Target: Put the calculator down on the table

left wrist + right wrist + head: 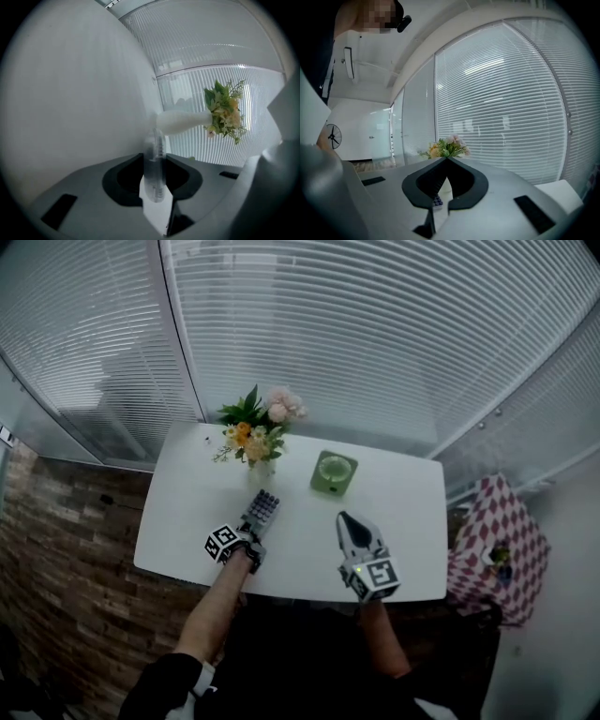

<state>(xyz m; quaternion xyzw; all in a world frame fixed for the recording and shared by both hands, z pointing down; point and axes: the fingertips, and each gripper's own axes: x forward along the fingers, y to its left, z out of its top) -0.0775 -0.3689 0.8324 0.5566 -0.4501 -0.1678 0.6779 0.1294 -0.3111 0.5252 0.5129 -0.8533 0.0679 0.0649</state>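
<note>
A white worktop [403, 484] stands against a wall of closed blinds [375, 334]. The calculator [262, 509] sits low over the worktop's near left part, keys up and its far end pointing toward the window. No view shows whether it already rests on the surface.

The left hand-held gripper [251, 531] is clamped on the calculator's near end. In the left gripper view the calculator [154, 168] shows edge-on, pinched between the two jaws, with the worktop's white surface close alongside. This hand-held gripper is rolled onto its side and points slightly downward. The bare left forearm [220, 601] reaches to it from the near edge.

The right hand-held gripper [343, 518] hovers over the worktop near the front edge, to the right of the calculator. Its jaws are closed tip to tip [446, 159] with nothing between them, and it points almost level toward the window.

Just beyond the calculator stands a vase of flowers [258, 442], and to the right of that lies a round green object [334, 472].
</note>
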